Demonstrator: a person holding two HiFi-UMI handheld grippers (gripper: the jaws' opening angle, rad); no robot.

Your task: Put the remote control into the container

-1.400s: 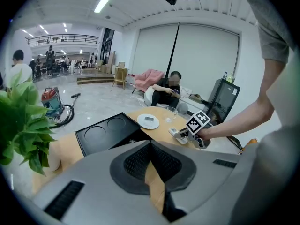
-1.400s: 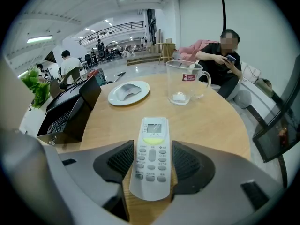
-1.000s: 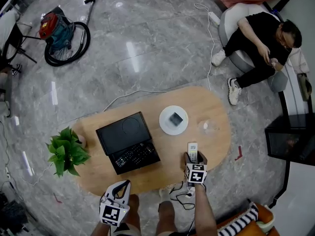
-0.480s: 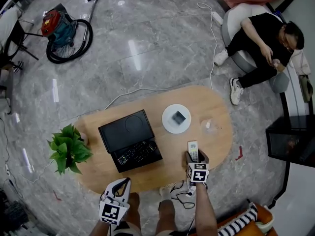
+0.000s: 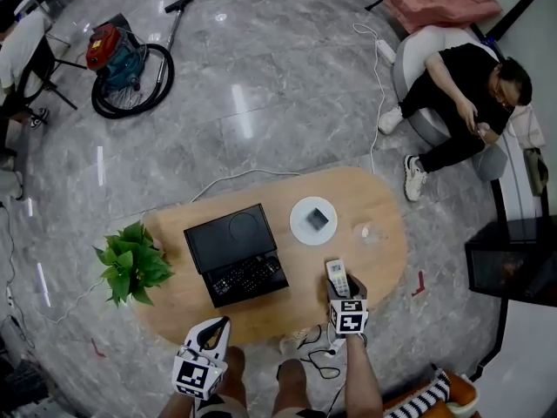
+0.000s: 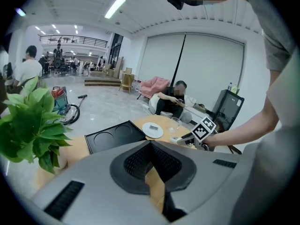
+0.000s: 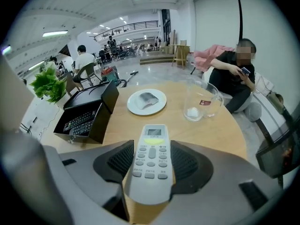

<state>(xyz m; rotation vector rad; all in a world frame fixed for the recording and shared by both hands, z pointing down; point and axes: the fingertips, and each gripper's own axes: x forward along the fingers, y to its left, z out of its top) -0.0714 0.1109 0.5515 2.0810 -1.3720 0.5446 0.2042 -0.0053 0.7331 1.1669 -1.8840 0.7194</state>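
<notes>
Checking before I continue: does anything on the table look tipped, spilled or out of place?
Nothing stands out. The glass stands upright, the plate lies flat, the black container sits open, and the white remote is held lengthwise in the right tongs.

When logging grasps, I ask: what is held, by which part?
Right tool grips the remote control by its lower half; left tool holds nothing.

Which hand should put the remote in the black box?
Right. The right gripper is shut on the white remote, with the open black box to its left. The left gripper is shut and empty, at the near edge of the table.
</notes>
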